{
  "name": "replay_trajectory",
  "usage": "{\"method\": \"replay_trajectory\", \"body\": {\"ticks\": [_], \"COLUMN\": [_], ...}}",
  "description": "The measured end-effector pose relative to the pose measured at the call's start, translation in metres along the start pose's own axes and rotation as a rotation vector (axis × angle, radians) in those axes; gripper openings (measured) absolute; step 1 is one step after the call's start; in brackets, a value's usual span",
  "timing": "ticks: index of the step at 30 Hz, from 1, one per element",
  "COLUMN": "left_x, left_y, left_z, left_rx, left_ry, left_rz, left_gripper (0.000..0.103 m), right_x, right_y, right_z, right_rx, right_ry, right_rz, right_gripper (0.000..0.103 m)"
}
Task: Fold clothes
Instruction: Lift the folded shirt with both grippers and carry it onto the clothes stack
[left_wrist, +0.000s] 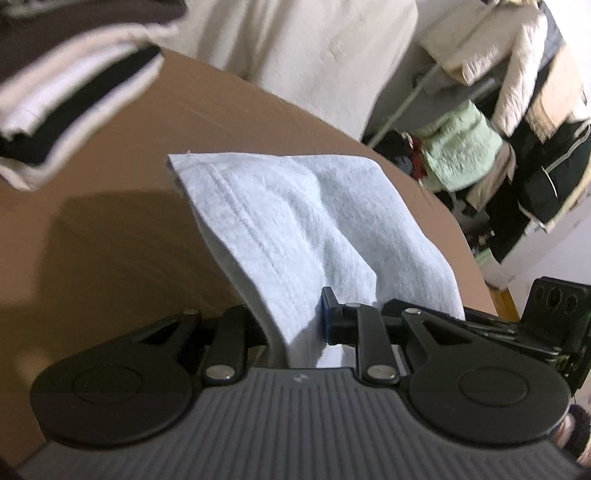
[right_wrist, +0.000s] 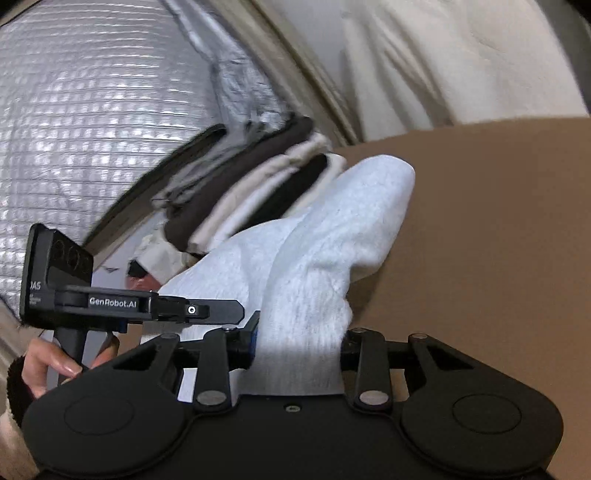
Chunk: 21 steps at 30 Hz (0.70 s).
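Both grippers, left (left_wrist: 295, 325) and right (right_wrist: 299, 343), pinch the grey sweatshirt (left_wrist: 291, 221) (probably folded) above the brown table (left_wrist: 110, 240), seemingly carrying it towards the blurred folded stack (right_wrist: 240, 199)

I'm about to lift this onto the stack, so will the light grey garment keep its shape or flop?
The light grey garment will probably flop: it already sags and creases between both tongs. It looks like soft fleece, so likely light and not slippery. The brown table should let it slide.

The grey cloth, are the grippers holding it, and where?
Yes. Both hold the light grey garment. The left gripper and the right gripper each pinch a bunched edge of it between their fingers, over the brown table.
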<state>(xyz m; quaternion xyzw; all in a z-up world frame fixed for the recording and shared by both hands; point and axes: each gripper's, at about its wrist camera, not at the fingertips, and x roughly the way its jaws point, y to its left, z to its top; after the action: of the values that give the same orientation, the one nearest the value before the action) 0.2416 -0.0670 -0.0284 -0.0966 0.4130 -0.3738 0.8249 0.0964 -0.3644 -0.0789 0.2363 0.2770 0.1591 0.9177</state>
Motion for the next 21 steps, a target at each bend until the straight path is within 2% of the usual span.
{"method": "replay_trajectory", "body": {"ticks": [4,7,9,14,17,18,20,21], "left_x": [-0.053,-0.093,-0.118,-0.143,-0.143,-0.129,-0.103,-0.096], "left_y": [0.015,0.026,0.035,0.082,0.115,0.129,0.155,0.163], "left_z": [0.056,0.098,0.128,0.246,0.309,0.319,0.336,0.332], "left_rx": [0.029,0.05,0.065,0.1,0.1,0.105,0.112,0.106], "left_ry": [-0.055,-0.096,-0.121,-0.117,-0.11,-0.117,-0.13,-0.128], "left_rz": [0.04,0.071,0.093,0.218,0.297,0.354,0.462,0.485], "left_gripper": [0.02,0.02,0.02,0.02,0.022,0.028,0.047,0.06], "right_x": [0.025,0.054,0.081,0.163,0.218,0.237,0.274,0.292], "right_y": [0.035,0.073,0.096,0.147,0.156,0.157,0.156,0.15], "right_z": [0.036,0.082,0.12,0.207,0.226,0.227,0.229,0.223], "right_rx": [-0.092,-0.176,-0.155,-0.124,-0.039,0.005,0.098,0.157], "right_ry": [-0.036,-0.08,-0.126,-0.22,-0.292,-0.308,-0.333,-0.322], "right_rz": [0.114,0.185,0.236,0.338,0.33,0.314,0.277,0.245], "right_gripper": [0.038,0.038,0.038,0.038,0.038,0.038,0.046,0.057]}}
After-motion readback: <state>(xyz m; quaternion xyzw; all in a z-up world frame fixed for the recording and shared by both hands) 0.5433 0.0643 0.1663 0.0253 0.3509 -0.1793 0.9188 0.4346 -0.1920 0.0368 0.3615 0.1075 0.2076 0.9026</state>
